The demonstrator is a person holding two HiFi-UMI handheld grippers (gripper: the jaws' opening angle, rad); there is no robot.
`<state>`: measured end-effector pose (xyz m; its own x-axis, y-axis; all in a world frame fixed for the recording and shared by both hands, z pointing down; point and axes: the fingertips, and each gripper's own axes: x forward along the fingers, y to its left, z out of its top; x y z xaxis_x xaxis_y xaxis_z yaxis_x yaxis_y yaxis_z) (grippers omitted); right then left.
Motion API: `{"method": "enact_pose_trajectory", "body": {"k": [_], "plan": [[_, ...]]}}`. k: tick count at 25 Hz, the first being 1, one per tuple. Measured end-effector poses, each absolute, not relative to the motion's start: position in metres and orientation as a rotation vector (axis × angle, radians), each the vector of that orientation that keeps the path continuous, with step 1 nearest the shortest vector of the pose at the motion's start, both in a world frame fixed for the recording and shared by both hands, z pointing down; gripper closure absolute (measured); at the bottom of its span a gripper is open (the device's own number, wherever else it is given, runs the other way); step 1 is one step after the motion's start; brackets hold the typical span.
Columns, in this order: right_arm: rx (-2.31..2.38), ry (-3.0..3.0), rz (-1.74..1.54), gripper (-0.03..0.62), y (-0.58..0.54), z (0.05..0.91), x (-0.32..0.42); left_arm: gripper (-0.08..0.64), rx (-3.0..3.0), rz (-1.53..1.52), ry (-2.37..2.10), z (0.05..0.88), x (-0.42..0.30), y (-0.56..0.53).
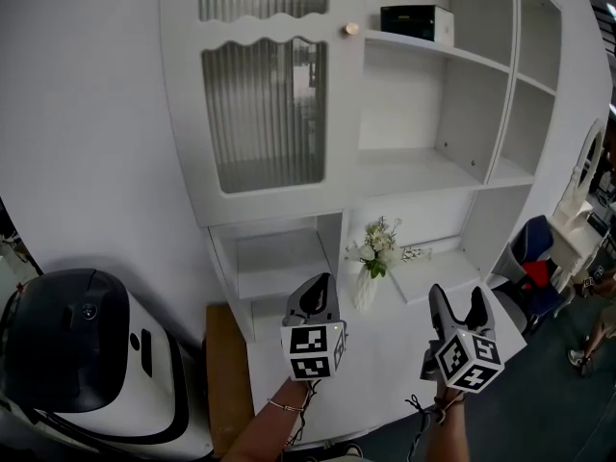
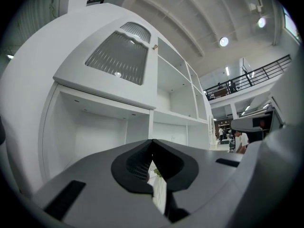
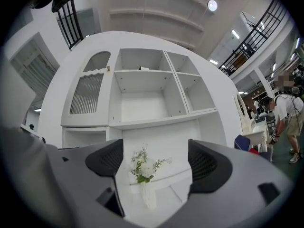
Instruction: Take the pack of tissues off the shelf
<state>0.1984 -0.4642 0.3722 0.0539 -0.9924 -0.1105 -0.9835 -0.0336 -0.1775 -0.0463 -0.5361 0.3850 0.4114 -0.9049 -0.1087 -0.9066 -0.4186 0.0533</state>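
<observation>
Tissue pack (image 1: 416,19) location: top shelf (image 1: 462,58) of the white cabinet (image 1: 183,181), far side, right of centre, just right of the round knob (image 1: 351,29). I see it as a dark box with a white end face, lying flat. Neither gripper touches it; both are well below it and nearer to me.

Scene, left to right:

1. Near left: a white machine (image 1: 77,354) with a black top stands beside the desk (image 1: 385,364).
2. Far left: the cabinet door (image 1: 265,114) has ribbed glass and is shut. An open cubby lies below it.
3. Left gripper (image 1: 316,302): held over the desk, pointing at the cabinet. My left gripper view shows its jaws pressed together, with only a thin slit between them and nothing clamped.
4. Centre: a vase of flowers (image 1: 373,258) stands upright on the desk, near the cabinet's back panel, between the two grippers and farther away than both.
5. Right gripper (image 1: 457,301): held over the desk's right part. My right gripper view shows its jaws spread wide. The flowers appear in the gap but stand well beyond the jaws; nothing is gripped.
6. Far right: a blue chair (image 1: 534,243) stands past the desk's edge.
</observation>
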Motion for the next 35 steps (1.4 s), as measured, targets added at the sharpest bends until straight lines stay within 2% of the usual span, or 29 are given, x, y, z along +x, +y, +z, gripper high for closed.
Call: {"method": "enact_pose_trajectory", "body": {"k": [12,35], "plan": [[-2.041,2.072,-0.015,0.175,-0.490,0.337,0.205,0.545,-2.593,0.167,1.586,0.343,-0.006,-0.552],[-1.831,2.124,0.235,0.170,-0.551,0.169,0.240,0.545,-2.368,0.250,1.532,0.201,0.038,-0.583]]}}
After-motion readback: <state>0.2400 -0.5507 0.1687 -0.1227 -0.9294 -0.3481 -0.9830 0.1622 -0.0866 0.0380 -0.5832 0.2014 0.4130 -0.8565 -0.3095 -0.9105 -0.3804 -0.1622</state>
